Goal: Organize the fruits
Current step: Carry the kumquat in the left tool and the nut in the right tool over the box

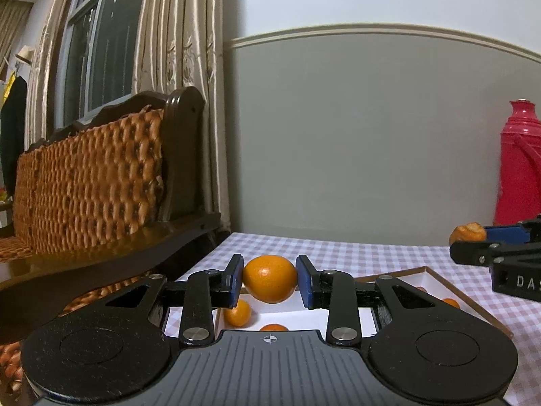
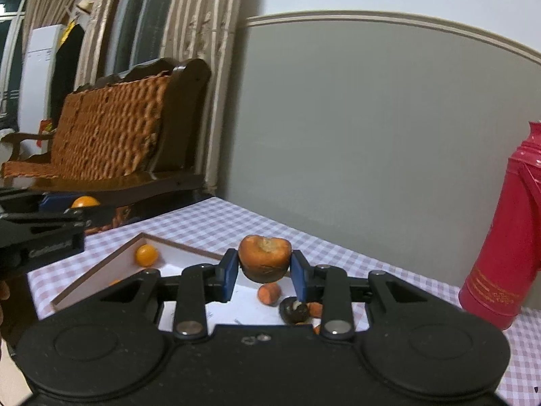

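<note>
The left gripper (image 1: 269, 282) is pinching a smooth, bright orange (image 1: 269, 279) between its two blue pads. The orange is up in the air, above the near left corner of a shallow white tray (image 1: 449, 282) with a brown rim. The right gripper (image 2: 264, 270) is pinching a spoiled orange (image 2: 264, 260). This one is dull and brownish, with a dent and a pale patch on top. It is also up in the air, over the tray.

The tray sits on a table with a pink and white checked cloth (image 1: 355, 253). Inside the tray, under the left gripper, lie a small orange (image 1: 237, 313) and the top of another orange (image 1: 274, 327). From the right wrist view, the small one rests in the far corner of the tray. Closer in, there is a small orange piece (image 2: 269, 293) and a dark rotten fruit (image 2: 294, 309) with a pale spot.

A red thermos (image 2: 507, 237) stands on the table to the right, near the grey wall. A wooden bench with a woven cushion (image 1: 88, 182) is on the left, by the curtains (image 1: 182, 34)
</note>
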